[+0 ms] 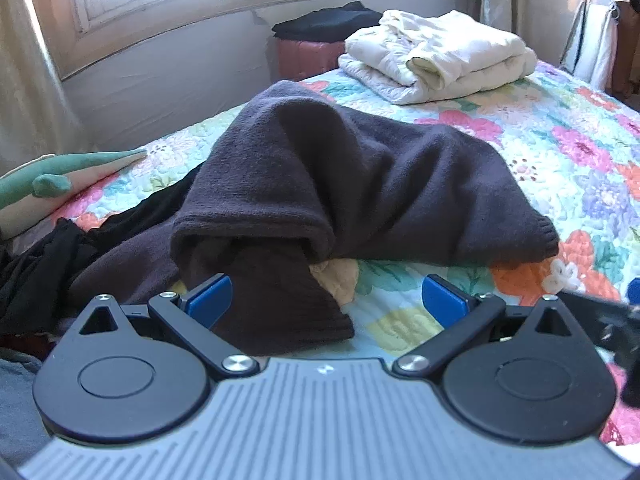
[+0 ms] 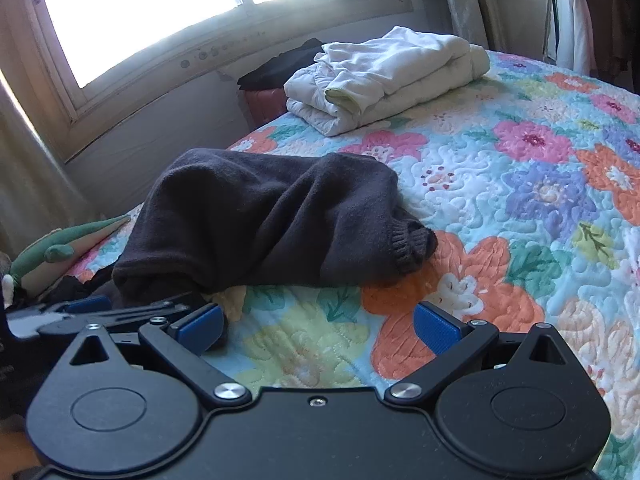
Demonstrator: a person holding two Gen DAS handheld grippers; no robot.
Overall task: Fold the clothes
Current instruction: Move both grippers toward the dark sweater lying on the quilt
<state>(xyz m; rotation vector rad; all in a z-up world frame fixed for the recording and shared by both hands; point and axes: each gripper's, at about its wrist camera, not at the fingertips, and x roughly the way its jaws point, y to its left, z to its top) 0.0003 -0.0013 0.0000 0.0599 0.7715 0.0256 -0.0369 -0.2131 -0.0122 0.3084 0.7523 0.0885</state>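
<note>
Taking the dark sweater [image 1: 320,168] as my landmark, a black heap of clothes [image 1: 36,264] lies against its left side; if I lift carelessly there, I risk dragging that heap along with it. My left claw [image 1: 326,300] stands wide open and empty, low before the sweater, one flap of knit lying between its fingers. The sweater sits bunched and rolled on the flowered quilt [image 2: 540,208], so a pinch could catch two layers and twist the fold. My right claw [image 2: 318,326], right of that flap, is open over bare quilt. Beyond the sweater rests folded white bedding [image 2: 384,76]. I see no containers.
</note>
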